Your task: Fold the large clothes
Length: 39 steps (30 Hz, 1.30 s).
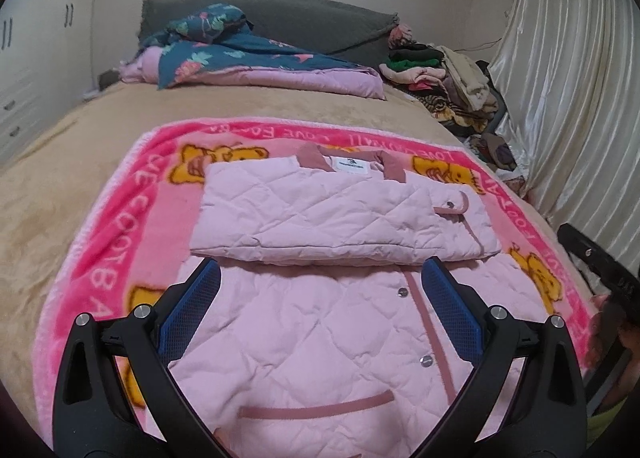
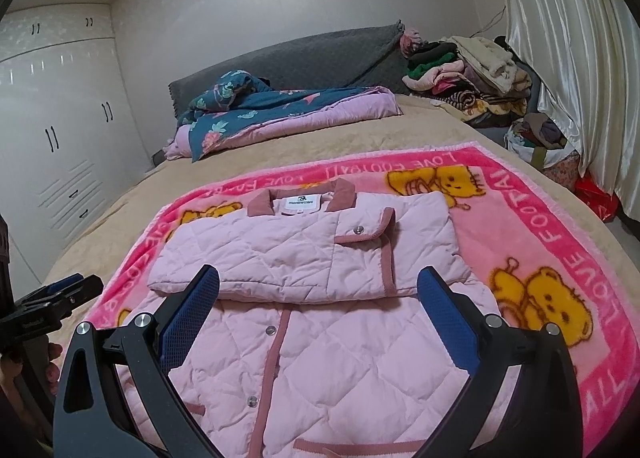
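A pale pink quilted jacket point(image 1: 320, 322) point(image 2: 320, 338) with darker pink trim and snap buttons lies on a bright pink bear-print blanket point(image 1: 120, 242) point(image 2: 540, 226) on the bed. Both sleeves are folded across its chest into a flat band point(image 1: 328, 218) point(image 2: 304, 254) below the collar. My left gripper point(image 1: 322, 270) hovers open over the jacket's middle, blue pads wide apart, nothing between them. My right gripper point(image 2: 318, 278) is open too, above the same area. In the right wrist view the left gripper point(image 2: 60, 298) shows at the left edge, held by a hand.
A folded floral quilt point(image 1: 248, 58) point(image 2: 272, 110) lies at the head of the bed before a grey headboard point(image 2: 312, 58). A heap of clothes point(image 1: 448, 78) point(image 2: 468, 78) sits far right by a cream curtain point(image 2: 568, 58). White wardrobes point(image 2: 60, 118) line the left wall.
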Available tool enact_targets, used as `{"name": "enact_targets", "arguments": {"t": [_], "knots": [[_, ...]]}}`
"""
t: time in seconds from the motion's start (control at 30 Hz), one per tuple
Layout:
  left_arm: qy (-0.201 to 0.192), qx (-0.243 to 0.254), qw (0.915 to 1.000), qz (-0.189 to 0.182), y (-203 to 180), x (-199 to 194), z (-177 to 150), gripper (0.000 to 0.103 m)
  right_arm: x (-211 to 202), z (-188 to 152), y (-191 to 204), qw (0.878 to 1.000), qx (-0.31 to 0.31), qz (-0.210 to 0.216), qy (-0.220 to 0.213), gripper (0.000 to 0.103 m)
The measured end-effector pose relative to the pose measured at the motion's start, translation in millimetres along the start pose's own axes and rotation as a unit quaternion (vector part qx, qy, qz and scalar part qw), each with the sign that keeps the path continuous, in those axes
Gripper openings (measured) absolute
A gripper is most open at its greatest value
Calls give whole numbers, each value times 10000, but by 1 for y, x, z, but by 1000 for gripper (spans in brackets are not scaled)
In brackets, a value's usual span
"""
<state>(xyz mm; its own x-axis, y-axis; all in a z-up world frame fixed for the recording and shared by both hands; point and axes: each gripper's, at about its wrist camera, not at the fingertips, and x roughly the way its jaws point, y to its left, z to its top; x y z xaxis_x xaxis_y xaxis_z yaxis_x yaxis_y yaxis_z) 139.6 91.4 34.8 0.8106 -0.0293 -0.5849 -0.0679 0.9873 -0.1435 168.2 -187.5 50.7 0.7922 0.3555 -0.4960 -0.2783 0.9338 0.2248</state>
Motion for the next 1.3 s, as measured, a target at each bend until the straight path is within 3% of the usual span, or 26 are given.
{"name": "enact_targets", "arguments": {"t": [0.77, 1.3], "knots": [[-97, 196, 9994, 251, -15, -48, -29, 94, -54, -12, -13, 9998, -127, -40, -130, 99], [46, 250, 9988, 417, -15, -57, -51, 94, -70, -29, -27, 9997, -167, -202, -14, 99]]}}
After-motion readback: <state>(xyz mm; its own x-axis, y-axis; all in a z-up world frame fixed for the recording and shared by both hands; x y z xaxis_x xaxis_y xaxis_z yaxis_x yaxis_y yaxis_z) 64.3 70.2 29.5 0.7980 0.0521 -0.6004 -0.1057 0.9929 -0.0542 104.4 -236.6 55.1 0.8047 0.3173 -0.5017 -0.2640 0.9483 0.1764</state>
